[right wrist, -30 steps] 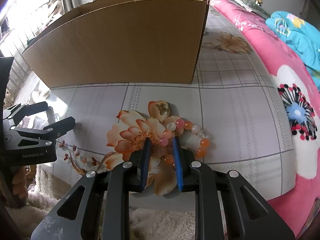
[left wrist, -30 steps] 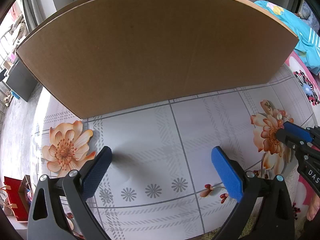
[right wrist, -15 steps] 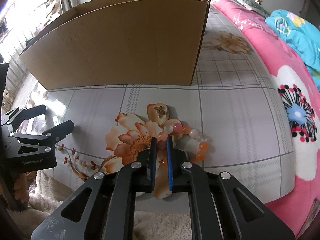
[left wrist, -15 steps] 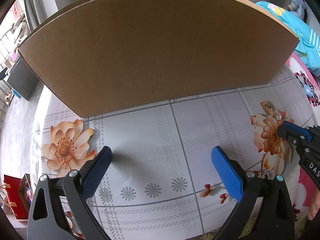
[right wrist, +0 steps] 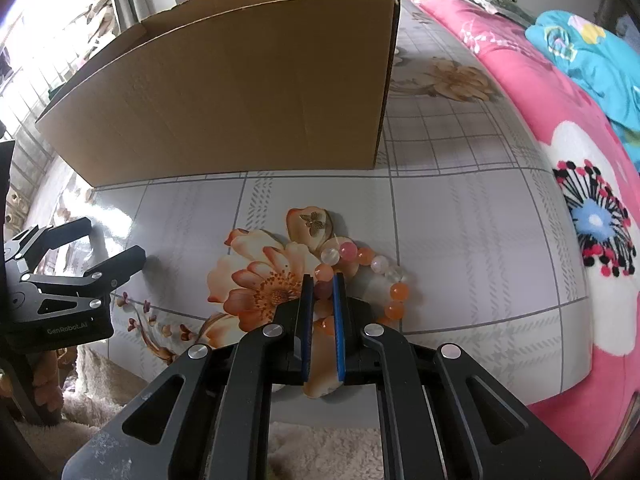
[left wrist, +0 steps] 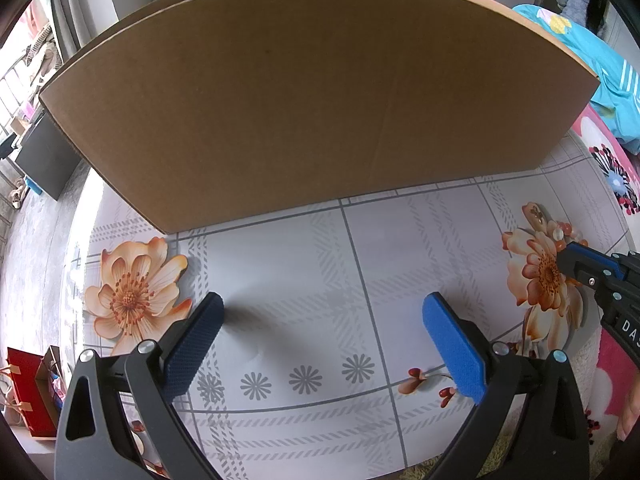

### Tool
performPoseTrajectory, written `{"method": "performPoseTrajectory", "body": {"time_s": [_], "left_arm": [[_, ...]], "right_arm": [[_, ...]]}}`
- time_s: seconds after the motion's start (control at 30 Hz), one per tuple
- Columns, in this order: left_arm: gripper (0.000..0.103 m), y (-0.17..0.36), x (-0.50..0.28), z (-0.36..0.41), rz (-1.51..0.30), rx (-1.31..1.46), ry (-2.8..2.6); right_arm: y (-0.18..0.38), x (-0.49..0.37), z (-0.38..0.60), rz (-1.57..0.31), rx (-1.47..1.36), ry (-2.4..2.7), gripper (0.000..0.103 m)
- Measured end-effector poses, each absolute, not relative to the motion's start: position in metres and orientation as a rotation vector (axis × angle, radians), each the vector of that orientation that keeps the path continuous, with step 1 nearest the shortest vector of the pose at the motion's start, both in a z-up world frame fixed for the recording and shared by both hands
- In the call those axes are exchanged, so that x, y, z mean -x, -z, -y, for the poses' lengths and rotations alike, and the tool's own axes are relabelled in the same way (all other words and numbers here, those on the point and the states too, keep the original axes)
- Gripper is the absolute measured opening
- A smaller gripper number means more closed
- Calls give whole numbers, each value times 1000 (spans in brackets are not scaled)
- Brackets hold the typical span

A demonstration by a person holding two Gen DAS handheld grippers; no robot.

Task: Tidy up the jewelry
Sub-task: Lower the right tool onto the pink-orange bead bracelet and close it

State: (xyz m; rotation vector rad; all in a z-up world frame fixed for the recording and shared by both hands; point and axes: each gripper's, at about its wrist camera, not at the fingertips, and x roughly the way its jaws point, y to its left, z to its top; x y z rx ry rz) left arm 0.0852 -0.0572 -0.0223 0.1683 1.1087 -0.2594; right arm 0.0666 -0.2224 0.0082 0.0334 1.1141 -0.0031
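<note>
A: Item one, nearest: right gripper [right wrist: 322, 292]?
B: Blue pads [right wrist: 306, 320] pinched onto a bead of the bead bracelet [right wrist: 362, 276], at the near left of its loop. The gripped bead is mostly hidden between the pads. The bracelet lies on the tablecloth [right wrist: 460, 240], over a printed orange flower.

A: Item two: left gripper [left wrist: 320, 340]?
B: Jaws spread wide, nothing between them, above bare tablecloth. Its base is cut off at the frame's lower edge.

A: Does the bracelet show from the left side?
B: Barely. A few beads peek out at the far right, past the other gripper's tip; the rest cannot be made out.

A: Item three, small butterfly charm [right wrist: 314, 220]?
B: Just beyond the bracelet, on a printed petal. Too small to say what kind of piece it is.

A: Item four, farther back?
B: Cardboard box [right wrist: 240, 92], open-topped, standing on the tablecloth. Its near wall hides the inside.

A: Right margin?
B: Pink floral blanket [right wrist: 560, 140], then a turquoise cloth [right wrist: 592, 52], both cut off by the frame.
</note>
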Motion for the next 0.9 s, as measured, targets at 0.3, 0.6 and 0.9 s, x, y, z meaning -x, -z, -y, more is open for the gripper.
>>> {"method": "performPoseTrajectory", "body": {"time_s": [0.3, 0.6, 0.9], "left_arm": [[97, 22, -85, 57, -1107, -168, 260], [97, 23, -84, 56, -1106, -167, 259], [97, 23, -84, 56, -1105, -166, 260]], "right_arm": [[-8, -67, 224, -1113, -37, 3, 8], [-8, -67, 226, -1113, -38, 1, 8], [-8, -68, 227, -1113, -37, 1, 8]]}}
